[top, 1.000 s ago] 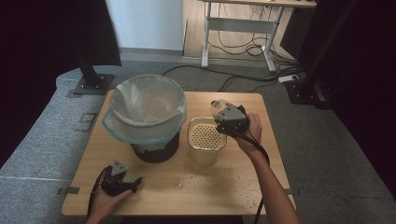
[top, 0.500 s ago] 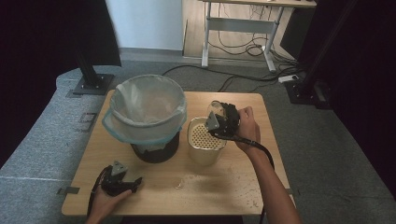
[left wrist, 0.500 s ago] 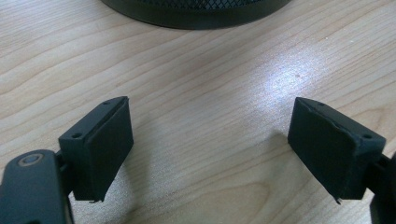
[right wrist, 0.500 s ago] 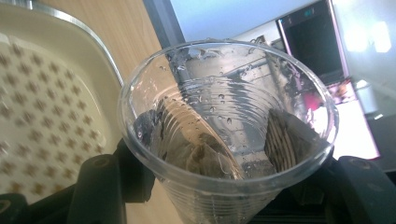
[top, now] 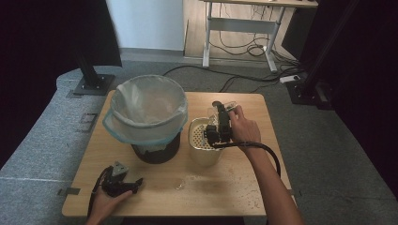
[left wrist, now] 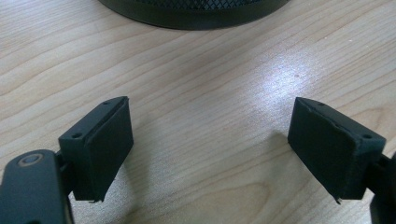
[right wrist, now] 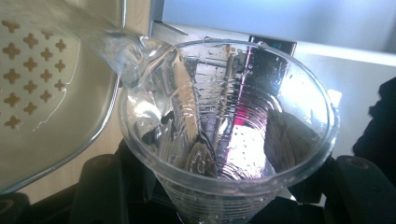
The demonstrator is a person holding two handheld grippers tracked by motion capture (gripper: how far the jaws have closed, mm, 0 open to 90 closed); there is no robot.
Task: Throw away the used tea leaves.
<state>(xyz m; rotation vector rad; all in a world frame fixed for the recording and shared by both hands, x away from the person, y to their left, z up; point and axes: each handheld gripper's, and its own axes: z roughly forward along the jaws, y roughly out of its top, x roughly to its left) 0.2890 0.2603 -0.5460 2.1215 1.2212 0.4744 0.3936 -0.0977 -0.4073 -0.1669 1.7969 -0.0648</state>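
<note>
right gripper view | right gripper (right wrist: 219,186) grips clear cup (right wrist: 229,130) | no legible writing

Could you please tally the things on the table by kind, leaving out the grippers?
Clear plastic cup, tipped and pouring, held in the right gripper: 1
Cream strainer container with perforated insert: 1
Black bin lined with a translucent bag: 1
Total: 3 things on the wooden table

Count: 1 clear plastic cup (right wrist: 229,135), 1 cream perforated strainer tub (top: 202,140), 1 black bin w/ plastic liner (top: 148,110), 2 grippers, 1 wooden table (top: 206,187).
</note>
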